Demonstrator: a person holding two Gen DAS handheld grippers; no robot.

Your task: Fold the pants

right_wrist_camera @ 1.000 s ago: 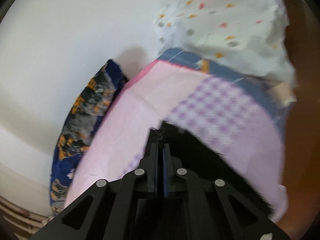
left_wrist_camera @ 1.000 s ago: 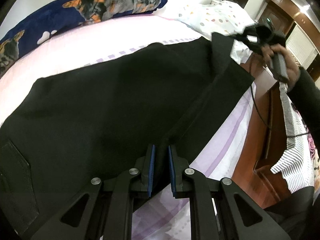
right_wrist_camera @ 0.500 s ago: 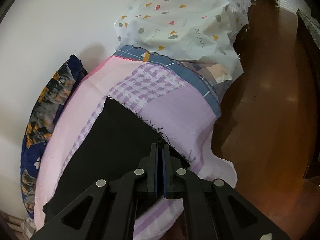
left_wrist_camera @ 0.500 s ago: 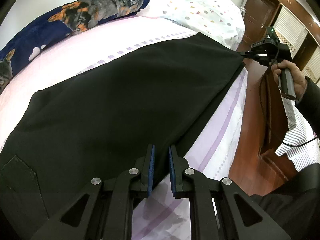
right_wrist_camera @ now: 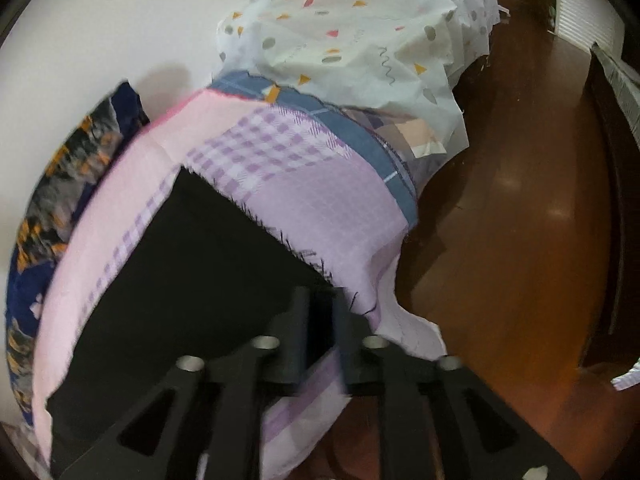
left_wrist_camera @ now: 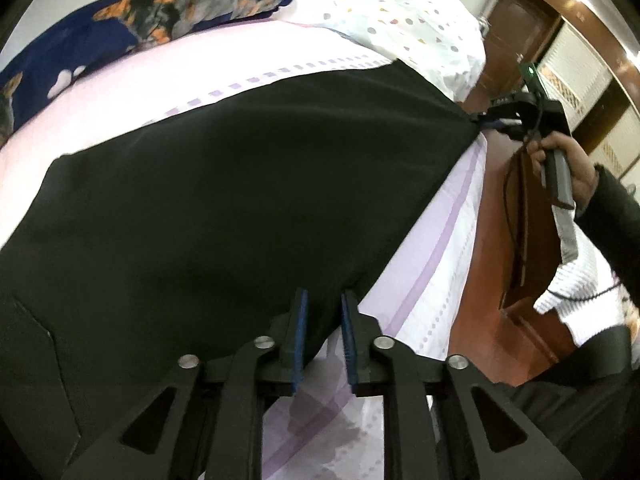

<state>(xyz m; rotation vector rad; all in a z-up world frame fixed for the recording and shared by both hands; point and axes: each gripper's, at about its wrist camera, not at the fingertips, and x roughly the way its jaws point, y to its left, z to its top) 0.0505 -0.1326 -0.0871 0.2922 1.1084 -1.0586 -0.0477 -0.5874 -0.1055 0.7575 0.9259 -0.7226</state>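
Black pants [left_wrist_camera: 240, 184] lie spread flat over a pink and lilac bed sheet [left_wrist_camera: 436, 264]. In the left wrist view my left gripper [left_wrist_camera: 323, 300] has its jaws slightly parted around the near edge of the pants. My right gripper [left_wrist_camera: 490, 122] is at the far right corner of the pants, at the hem. In the right wrist view the right gripper [right_wrist_camera: 320, 300] has its jaws slightly apart, with the frayed black hem [right_wrist_camera: 224, 280] between and just ahead of them.
A dark blue dog-print pillow [left_wrist_camera: 132, 32] lies along the wall. A white patterned quilt [left_wrist_camera: 408, 32] is bunched at the bed's far end. A brown wooden floor [right_wrist_camera: 520, 208] runs beside the bed. A person's hand and dark sleeve [left_wrist_camera: 592, 184] hold the right gripper.
The folded-back leg was pulled flat toward the bed's far right edge. Both grippers' jaws have parted slightly; the right one was tightly shut on the hem before.
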